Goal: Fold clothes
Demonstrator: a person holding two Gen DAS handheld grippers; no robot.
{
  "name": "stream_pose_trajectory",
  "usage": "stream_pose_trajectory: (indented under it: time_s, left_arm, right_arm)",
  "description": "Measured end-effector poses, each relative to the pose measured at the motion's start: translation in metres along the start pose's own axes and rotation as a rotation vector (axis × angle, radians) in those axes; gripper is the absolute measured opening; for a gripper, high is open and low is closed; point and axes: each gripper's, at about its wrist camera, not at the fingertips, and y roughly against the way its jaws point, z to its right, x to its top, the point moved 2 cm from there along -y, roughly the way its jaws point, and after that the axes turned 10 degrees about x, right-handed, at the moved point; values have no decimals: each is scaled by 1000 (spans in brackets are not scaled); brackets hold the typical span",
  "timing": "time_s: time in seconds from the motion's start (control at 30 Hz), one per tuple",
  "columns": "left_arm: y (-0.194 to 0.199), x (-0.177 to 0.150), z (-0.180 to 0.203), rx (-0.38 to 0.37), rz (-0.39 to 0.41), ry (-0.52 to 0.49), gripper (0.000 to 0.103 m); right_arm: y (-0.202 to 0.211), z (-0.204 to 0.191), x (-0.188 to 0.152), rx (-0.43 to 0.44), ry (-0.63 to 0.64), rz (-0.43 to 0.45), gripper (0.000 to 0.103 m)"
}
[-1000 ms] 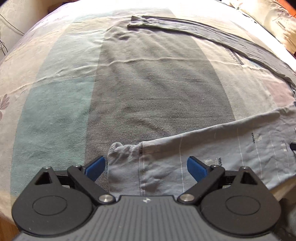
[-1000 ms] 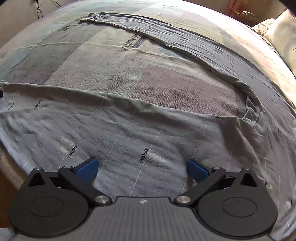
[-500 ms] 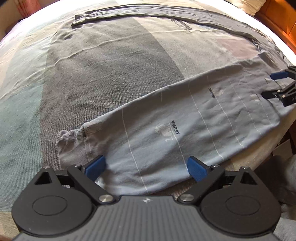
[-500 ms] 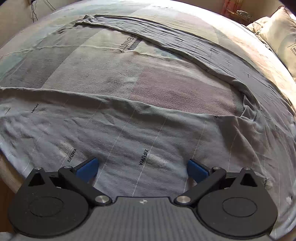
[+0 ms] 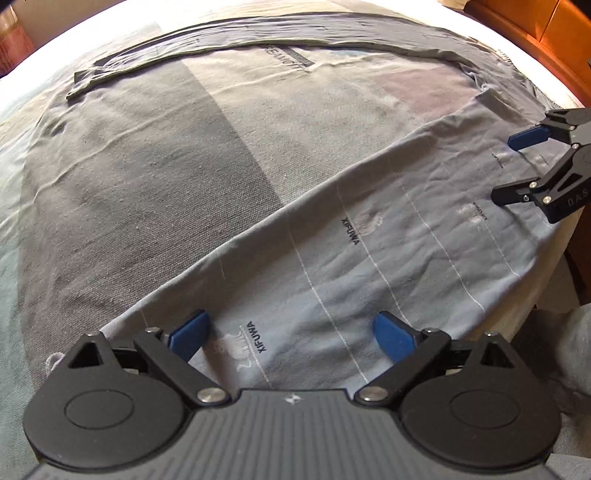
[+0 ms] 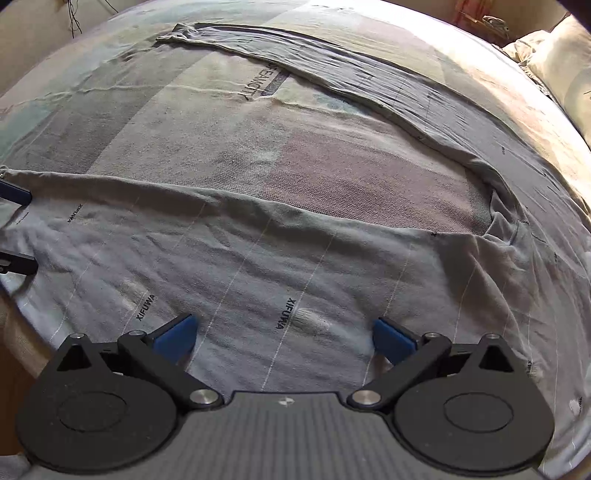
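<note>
Grey-blue trousers with thin white lines and "XIFUWA" print lie spread on the bed, legs apart. The near leg (image 5: 369, 266) runs along the bed's front edge; the far leg (image 5: 258, 44) lies across the back. My left gripper (image 5: 291, 332) is open, low over the near leg close to its cuff end. My right gripper (image 6: 284, 334) is open over the same leg (image 6: 258, 266) nearer the crotch (image 6: 502, 218); it also shows in the left wrist view (image 5: 511, 166). The left gripper's fingertips (image 6: 14, 194) show at the right wrist view's left edge.
The bedsheet (image 5: 147, 166) has wide grey, teal, cream and pink stripes. A pillow (image 6: 561, 66) lies at the back right. A wooden headboard (image 5: 528, 18) stands at the far right. The bed's front edge (image 5: 535, 306) drops off beside the near leg.
My left gripper has swung right along the near leg, away from its cuff; the right gripper has come into its view. The right gripper has barely moved. Both stay open.
</note>
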Motion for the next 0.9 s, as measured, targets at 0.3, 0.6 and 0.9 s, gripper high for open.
stream_pose_trajectory:
  time_s: [0.3, 0.6, 0.9]
  left_arm:
    - [-8, 6, 2, 4, -47, -2, 100]
    - [0, 16, 6, 12, -73, -3, 99]
    - [-5, 33, 28, 5, -83, 10, 99]
  right_arm:
    - [-28, 3, 35, 91, 20, 106, 103]
    - [2, 23, 48, 54, 2, 191, 103]
    - [-22, 74, 31, -69, -104, 136, 103]
